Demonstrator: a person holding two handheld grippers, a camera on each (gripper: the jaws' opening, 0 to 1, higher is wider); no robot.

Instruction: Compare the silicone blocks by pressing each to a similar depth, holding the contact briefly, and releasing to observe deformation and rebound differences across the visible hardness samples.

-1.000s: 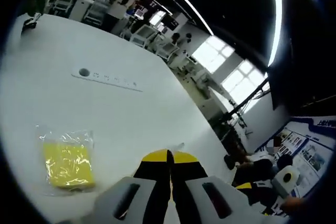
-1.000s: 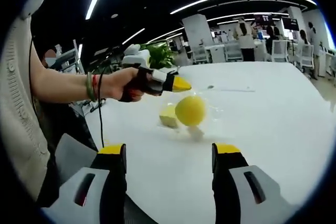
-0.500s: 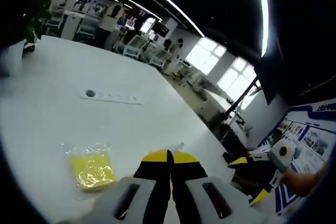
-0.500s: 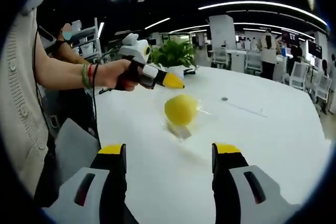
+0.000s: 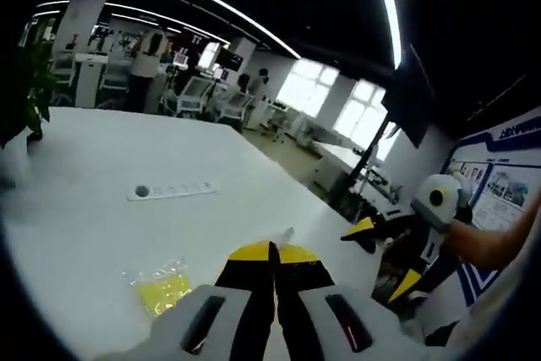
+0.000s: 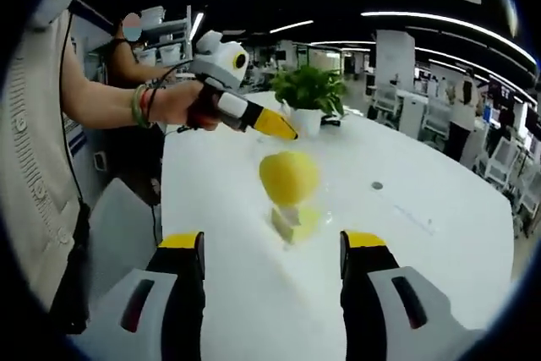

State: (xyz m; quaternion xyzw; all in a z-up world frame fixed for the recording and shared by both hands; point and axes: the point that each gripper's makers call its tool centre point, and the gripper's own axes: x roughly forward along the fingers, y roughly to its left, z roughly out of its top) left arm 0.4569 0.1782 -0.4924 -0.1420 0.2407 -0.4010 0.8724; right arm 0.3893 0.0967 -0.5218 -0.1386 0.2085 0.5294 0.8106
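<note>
A yellow block (image 5: 164,295) in a clear wrapper lies flat on the white tabletop (image 5: 84,226), seen in the left gripper view just left of the left gripper (image 5: 273,253). In the right gripper view the block (image 6: 295,221) sits between the two raised fingers, well ahead of them, with a round yellow shape (image 6: 288,177) above it; whether that shape touches the block or hangs in the air cannot be told.

The left gripper's yellow-tipped fingers (image 5: 252,254) are pressed together with nothing between them, and they stand apart from the block. In the right gripper view the left gripper (image 6: 287,133) is held in a hand (image 6: 182,103) above the tabletop (image 6: 423,234), tip pointing toward the yellow shape.

The right gripper (image 6: 269,243) has its fingers (image 6: 182,247) spread wide, holding nothing. It shows in the left gripper view (image 5: 382,255) at the right, off the table's edge.

Beyond the block a power strip (image 5: 173,190) lies on the tabletop. A potted plant (image 6: 311,95) stands at the far end.
</note>
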